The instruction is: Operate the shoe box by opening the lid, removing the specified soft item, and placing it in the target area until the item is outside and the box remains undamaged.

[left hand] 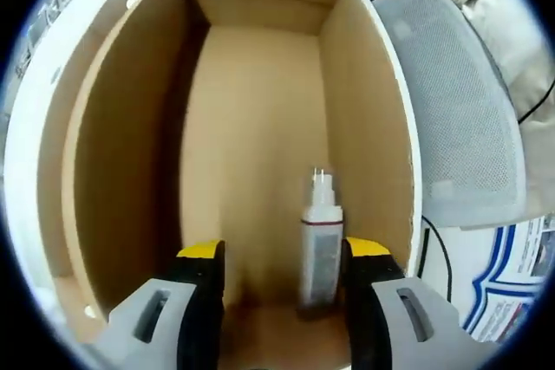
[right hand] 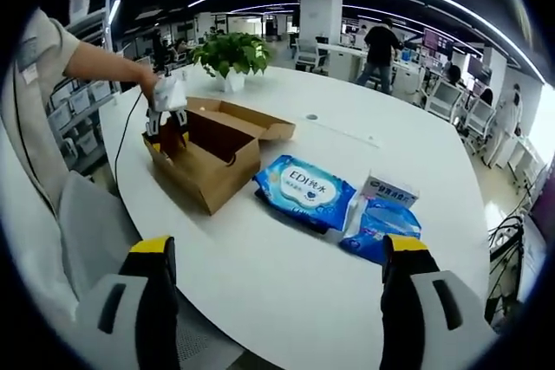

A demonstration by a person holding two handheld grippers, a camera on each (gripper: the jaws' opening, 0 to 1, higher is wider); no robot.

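Shoe box (right hand: 211,159) open on the white tabletop (right hand: 364,214), lid flap folded back, sitting near the tabletop edge closest to the person; long axis runs roughly along that edge.

In the left gripper view the box interior (left hand: 251,127) is bare brown card. One white tube-like item (left hand: 320,244) lies on the floor against one long wall, long axis parallel to the box's length, narrow capped end pointing toward the far end wall. Whether it is soft is hard to judge from this blurred view.

Left gripper (left hand: 282,276) reaches into the box, jaws spread wide, the item just inside one jaw, not clamped. It also shows from the right gripper view (right hand: 165,119), at the box's end.

Right gripper (right hand: 276,275) hovers over bare tabletop, jaws wide, nothing between them.

Beside the box: blue wipes pack (right hand: 303,190), then a small white carton (right hand: 388,189) and a blue pouch (right hand: 381,227). Potted plant (right hand: 230,56) at the far edge.
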